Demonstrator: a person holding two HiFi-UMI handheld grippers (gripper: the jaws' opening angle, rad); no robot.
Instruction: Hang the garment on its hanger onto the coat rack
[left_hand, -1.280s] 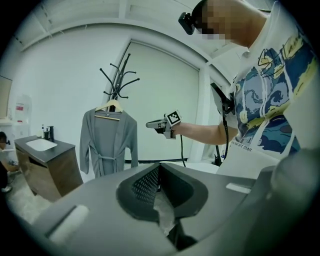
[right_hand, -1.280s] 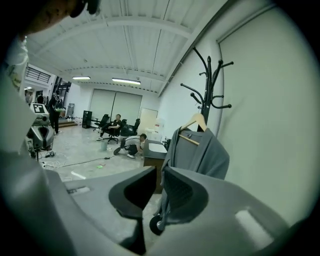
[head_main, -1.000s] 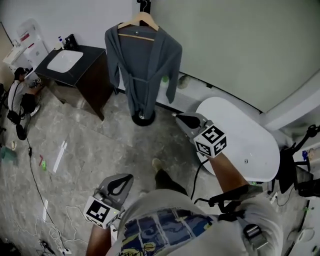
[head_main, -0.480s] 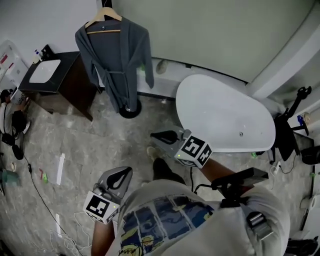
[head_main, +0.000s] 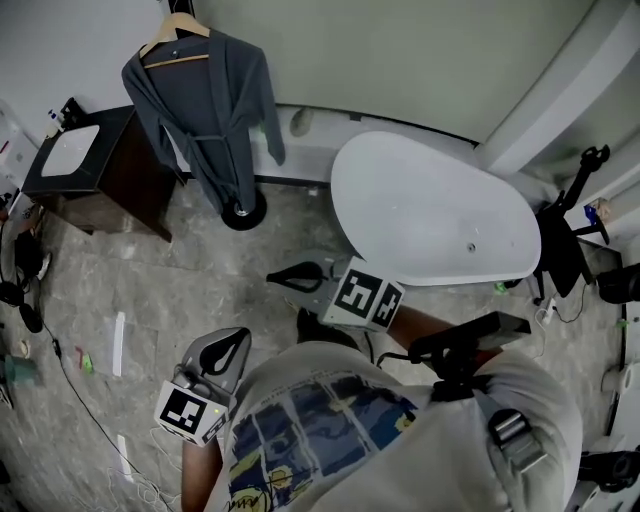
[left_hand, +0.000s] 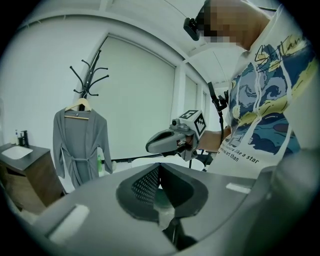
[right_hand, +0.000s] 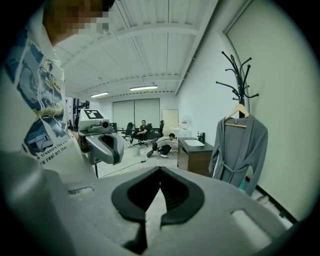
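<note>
A grey robe hangs on a wooden hanger on the black coat rack, whose round base stands on the floor by the wall. Both grippers are far from it, close to my body. My right gripper points left, shut and empty. My left gripper is lower, also shut with nothing in it. The left gripper view shows the robe on the rack beyond the right gripper. In the right gripper view the robe hangs at the right and the left gripper at the left.
A white oval bathtub stands right of the rack. A dark vanity with a white sink is at its left. Cables lie on the floor at left, and a black stand is at right. People sit far off.
The right gripper has drawn back from near the rack toward my body and now points left. The robe and rack have slid to the upper left of the view. The left gripper barely moved.
</note>
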